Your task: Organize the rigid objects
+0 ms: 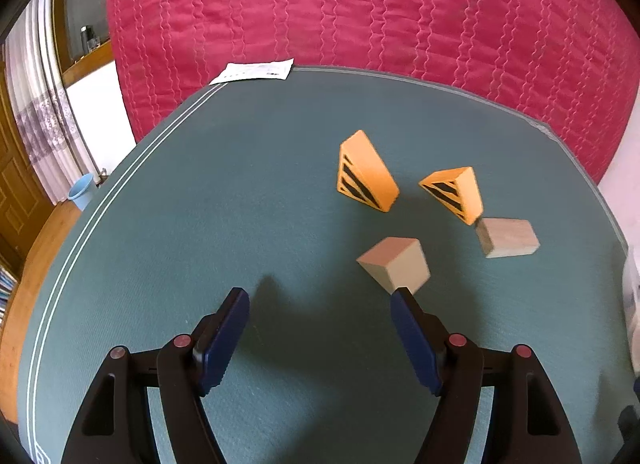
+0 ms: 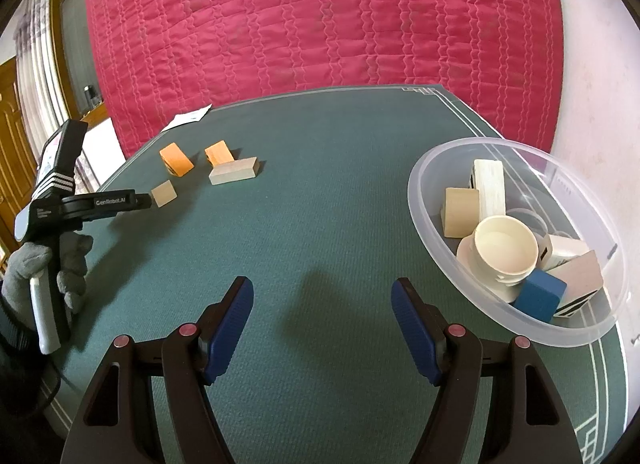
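Observation:
My left gripper (image 1: 320,298) is open over the green table mat (image 1: 200,224), with nothing between its blue pads. A pale wooden cube (image 1: 394,264) lies just beyond its right fingertip, and I cannot tell if they touch. Farther back stand two orange wedges with black stripes (image 1: 366,170) (image 1: 454,192) and an oblong wooden block (image 1: 508,238). My right gripper (image 2: 322,288) also stands open and empty above the mat. To its right is a clear plastic bowl (image 2: 440,160) holding several pale blocks, a cream cup (image 2: 504,248) and a blue block (image 2: 540,294). In the right wrist view the left gripper (image 2: 146,200) points at the cube (image 2: 164,193).
A white paper (image 1: 254,71) lies at the mat's far left corner. A red quilted bed (image 1: 360,4) rises behind the table. A gloved hand (image 2: 24,268) holds the left gripper's handle. A blue bin (image 1: 82,192) stands on the floor at left.

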Available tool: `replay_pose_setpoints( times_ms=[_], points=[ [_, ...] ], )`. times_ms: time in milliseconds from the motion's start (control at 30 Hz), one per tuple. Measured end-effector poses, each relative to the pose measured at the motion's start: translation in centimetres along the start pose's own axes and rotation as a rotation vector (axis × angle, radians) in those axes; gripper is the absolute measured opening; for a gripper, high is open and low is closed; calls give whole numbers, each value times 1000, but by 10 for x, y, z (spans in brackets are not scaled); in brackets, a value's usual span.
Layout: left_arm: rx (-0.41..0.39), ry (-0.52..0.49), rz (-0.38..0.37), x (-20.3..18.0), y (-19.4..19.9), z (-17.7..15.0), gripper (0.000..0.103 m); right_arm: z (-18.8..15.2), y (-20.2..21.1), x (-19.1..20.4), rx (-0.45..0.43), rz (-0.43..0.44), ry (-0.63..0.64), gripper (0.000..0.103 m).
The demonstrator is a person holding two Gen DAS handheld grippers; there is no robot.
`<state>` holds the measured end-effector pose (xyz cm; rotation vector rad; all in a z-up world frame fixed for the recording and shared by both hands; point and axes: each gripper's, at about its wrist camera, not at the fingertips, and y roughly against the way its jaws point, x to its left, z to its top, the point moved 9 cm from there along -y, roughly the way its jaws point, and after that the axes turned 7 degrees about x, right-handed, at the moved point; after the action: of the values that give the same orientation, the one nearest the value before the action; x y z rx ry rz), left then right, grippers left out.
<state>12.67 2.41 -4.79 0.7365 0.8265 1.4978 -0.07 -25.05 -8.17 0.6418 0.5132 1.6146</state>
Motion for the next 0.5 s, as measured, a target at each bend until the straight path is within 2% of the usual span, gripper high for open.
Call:
replay_pose_setpoints(
  times_ms=[333, 500],
  points=[
    [40, 21, 4, -28, -11, 5, 76, 0, 0, 1, 1, 1, -1, 73],
    [68, 54, 25, -36, -22, 13, 68, 0, 0, 1, 1, 1, -1, 73]
  ],
)
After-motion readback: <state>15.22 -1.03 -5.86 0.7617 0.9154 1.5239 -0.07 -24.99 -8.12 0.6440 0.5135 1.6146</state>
